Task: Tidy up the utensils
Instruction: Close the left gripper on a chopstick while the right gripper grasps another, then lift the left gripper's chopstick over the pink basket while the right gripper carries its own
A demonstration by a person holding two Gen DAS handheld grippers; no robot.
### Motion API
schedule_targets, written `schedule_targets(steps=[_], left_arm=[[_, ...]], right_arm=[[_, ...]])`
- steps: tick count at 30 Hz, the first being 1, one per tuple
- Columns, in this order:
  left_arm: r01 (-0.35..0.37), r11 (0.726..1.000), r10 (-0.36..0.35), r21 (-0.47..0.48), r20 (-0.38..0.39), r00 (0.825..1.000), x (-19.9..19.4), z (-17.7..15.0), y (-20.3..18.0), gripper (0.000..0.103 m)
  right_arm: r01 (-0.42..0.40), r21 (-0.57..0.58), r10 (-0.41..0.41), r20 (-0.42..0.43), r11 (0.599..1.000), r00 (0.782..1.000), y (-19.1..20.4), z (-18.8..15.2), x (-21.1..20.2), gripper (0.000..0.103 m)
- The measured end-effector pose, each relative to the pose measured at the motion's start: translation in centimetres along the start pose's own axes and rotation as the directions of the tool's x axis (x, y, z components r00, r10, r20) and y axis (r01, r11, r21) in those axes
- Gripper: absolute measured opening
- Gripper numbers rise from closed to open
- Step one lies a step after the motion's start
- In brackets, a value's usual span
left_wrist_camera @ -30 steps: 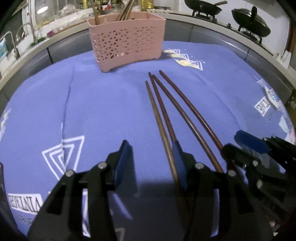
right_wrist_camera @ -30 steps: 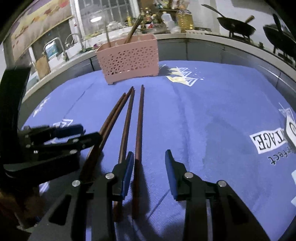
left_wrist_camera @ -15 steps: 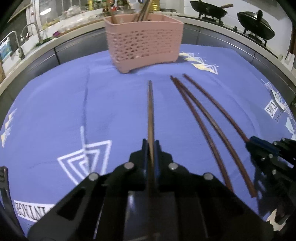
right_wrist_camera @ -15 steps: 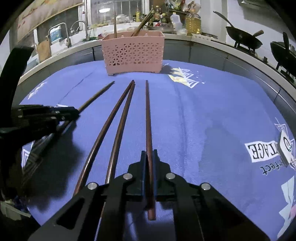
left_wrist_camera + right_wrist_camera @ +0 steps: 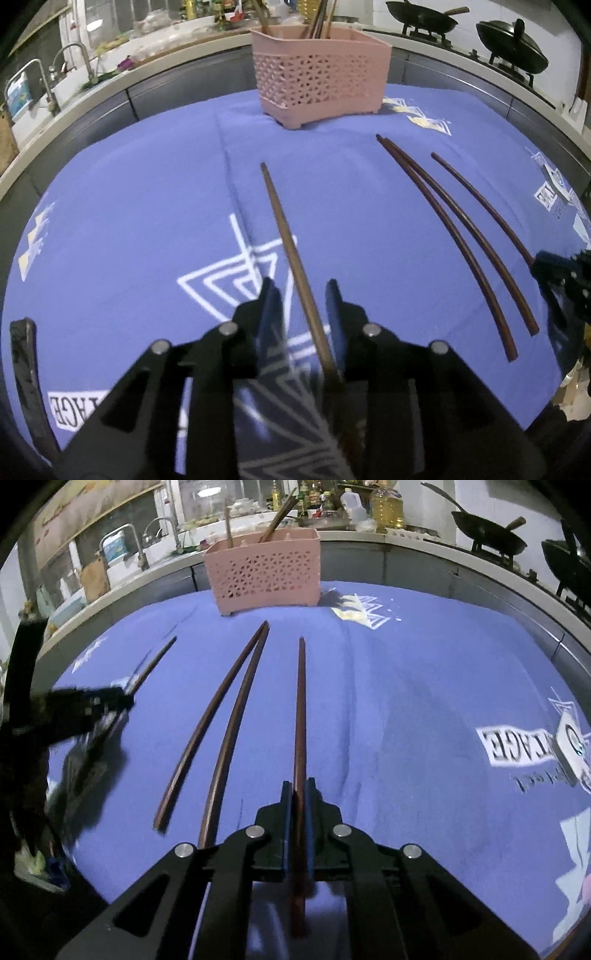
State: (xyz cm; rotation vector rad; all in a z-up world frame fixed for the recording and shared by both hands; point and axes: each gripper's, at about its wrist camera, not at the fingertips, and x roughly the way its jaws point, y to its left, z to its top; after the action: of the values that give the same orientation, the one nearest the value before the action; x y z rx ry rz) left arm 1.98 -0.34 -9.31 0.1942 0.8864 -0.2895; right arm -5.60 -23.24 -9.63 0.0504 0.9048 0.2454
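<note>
4 brown chopsticks (image 5: 236,716) flat on cloth | pink basket (image 5: 264,572) upright behind

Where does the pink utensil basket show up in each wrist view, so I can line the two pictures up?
Left wrist: pink utensil basket top centre, at the far edge of the blue cloth.
Right wrist: basket top, left of centre.
Shared landmark: two loose chopsticks lying side by side, tips towards the basket.

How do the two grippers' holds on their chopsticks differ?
The left gripper is open around the left chopstick; the right gripper is shut on the right chopstick. The left chopstick slants between its fingers; the right chopstick runs straight. Both chopsticks point toward the pink basket.
</note>
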Motion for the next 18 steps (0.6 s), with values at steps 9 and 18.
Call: schedule_targets(steps=[9,18], left_arm=[[-0.007,1.000,0.007,-0.025,-0.006,1.000,1.9,2.6,0.8,0.035],[-0.012,0.999,0.012,-0.046,-0.003,1.000,3.5,5.0,1.5,0.036]], right_arm=[[-0.075,0.074,0.076,-0.005,0.994,0.997,-1.6,4.9,4.0,0.009],[-0.098,0.132,0.102,-0.022,0.986,0.995,-2.6,9.2,6.8,0.009]])
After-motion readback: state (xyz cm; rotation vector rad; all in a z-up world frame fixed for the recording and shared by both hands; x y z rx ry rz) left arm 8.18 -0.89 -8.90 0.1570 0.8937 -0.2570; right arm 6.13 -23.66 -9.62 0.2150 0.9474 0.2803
